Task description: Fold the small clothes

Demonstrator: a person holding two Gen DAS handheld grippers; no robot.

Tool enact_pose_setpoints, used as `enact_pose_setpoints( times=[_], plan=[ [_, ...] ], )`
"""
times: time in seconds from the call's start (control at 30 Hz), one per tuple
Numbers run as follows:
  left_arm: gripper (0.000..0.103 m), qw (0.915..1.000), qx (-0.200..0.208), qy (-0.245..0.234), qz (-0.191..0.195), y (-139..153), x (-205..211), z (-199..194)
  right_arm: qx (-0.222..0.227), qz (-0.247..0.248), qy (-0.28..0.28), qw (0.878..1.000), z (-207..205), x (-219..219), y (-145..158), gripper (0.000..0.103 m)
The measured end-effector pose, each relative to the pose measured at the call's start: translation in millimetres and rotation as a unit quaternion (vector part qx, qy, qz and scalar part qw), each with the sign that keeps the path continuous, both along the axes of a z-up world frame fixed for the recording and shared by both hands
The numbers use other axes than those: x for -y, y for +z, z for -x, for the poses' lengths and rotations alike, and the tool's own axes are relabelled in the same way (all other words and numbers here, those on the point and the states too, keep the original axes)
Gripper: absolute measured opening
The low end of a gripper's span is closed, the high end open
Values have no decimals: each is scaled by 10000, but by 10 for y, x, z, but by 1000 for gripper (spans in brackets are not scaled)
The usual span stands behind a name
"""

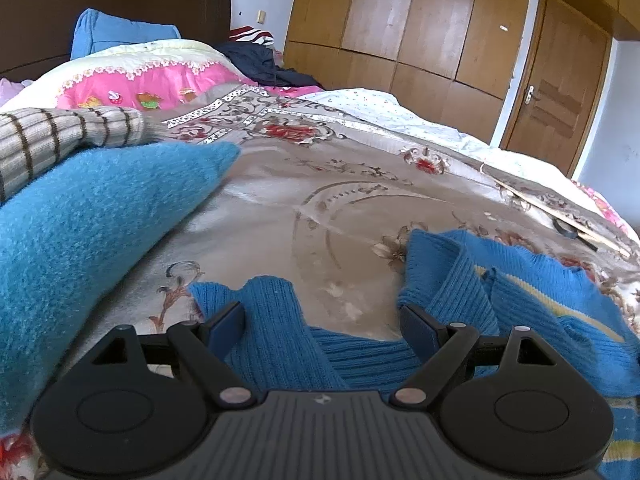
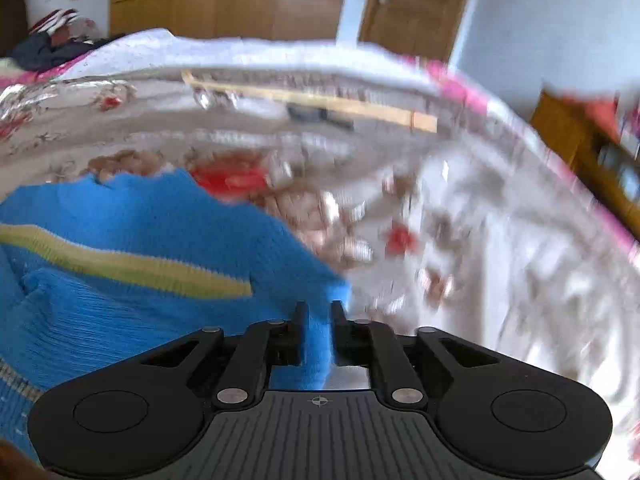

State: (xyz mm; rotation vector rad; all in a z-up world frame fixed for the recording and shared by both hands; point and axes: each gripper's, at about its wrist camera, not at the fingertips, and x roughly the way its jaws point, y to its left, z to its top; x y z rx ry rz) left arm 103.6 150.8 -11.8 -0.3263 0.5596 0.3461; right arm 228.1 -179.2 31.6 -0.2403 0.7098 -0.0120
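Note:
A small blue knit sweater (image 1: 460, 276) with a yellow-green stripe lies crumpled on the floral bedspread (image 1: 320, 208). My left gripper (image 1: 322, 320) stands open just above it, a strip of the blue knit lying between its wide-apart fingers without being pressed. In the right wrist view the same sweater (image 2: 132, 240) fills the lower left. My right gripper (image 2: 319, 312) is shut on an edge of the sweater, blue knit pinched between the two narrow fingers. That view is blurred by motion.
A fuzzy teal garment (image 1: 88, 232) and a beige checked knit (image 1: 52, 136) lie at the left. Pink quilt (image 1: 152, 76), blue pillow (image 1: 116, 32) and dark clothes (image 1: 264, 60) sit at the bed's head. A wooden stick (image 2: 316, 100) rests near the far edge, wardrobe (image 1: 420, 28) behind.

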Motion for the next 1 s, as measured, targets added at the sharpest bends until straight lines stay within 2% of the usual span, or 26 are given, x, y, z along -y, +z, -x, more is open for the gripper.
enact_pose_setpoints(
  times=[0.07,0.17,0.23,0.37,0.43,0.47,0.5,0.57,0.67,0.7,0.77,0.83,0.87,0.9,0.93,1.0],
  plan=[
    [94,10000,31,36,36,8,-22,15,67,-183,778,9968,195,-270,75,17],
    [94,9999,71,80,107,18,-53,36,-37,-536,1974,9789,414,-729,79,17],
    [94,9999,65,109,116,38,-65,62,-105,-680,2708,9602,552,-1028,55,16],
    [94,9989,119,338,302,164,-175,276,15,-143,4033,9150,959,-1602,4,17],
    [94,9983,164,492,269,250,-240,439,123,121,4642,8856,1187,-1813,-13,21],
    [94,9980,204,568,182,288,-263,548,165,224,4863,8733,1273,-1904,-25,27],
    [94,9975,234,654,87,312,-281,642,198,333,5048,8624,1346,-2005,-36,33],
    [95,9957,320,861,-86,343,-312,824,224,484,5266,8485,1394,-2182,-60,35],
    [95,9934,504,1021,-94,368,-379,938,-107,160,5356,8443,1302,-2373,-24,36],
    [95,9932,545,1030,-44,377,-403,956,-289,119,5324,8459,1248,-2447,-33,40],
    [95,9928,581,1051,-43,391,-441,988,-598,-96,5219,8508,1135,-2586,-61,40],
    [95,9916,659,1112,-82,414,-463,1043,-1018,-607,5007,8574,971,-2653,-79,38],
    [95,9908,709,1143,-115,435,-472,1077,-1168,-857,4876,8610,903,-2638,-77,31],
    [95,9903,743,1167,-147,455,-479,1108,-1260,-1087,4704,8666,840,-2637,-62,12],
    [95,9897,777,1193,-177,473,-484,1134,-1302,-1299,4525,8726,789,-2614,-19,5],
    [95,9889,822,1219,-212,500,-485,1164,-1139,-1761,4254,8804,683,-2476,125,6]
  ],
)
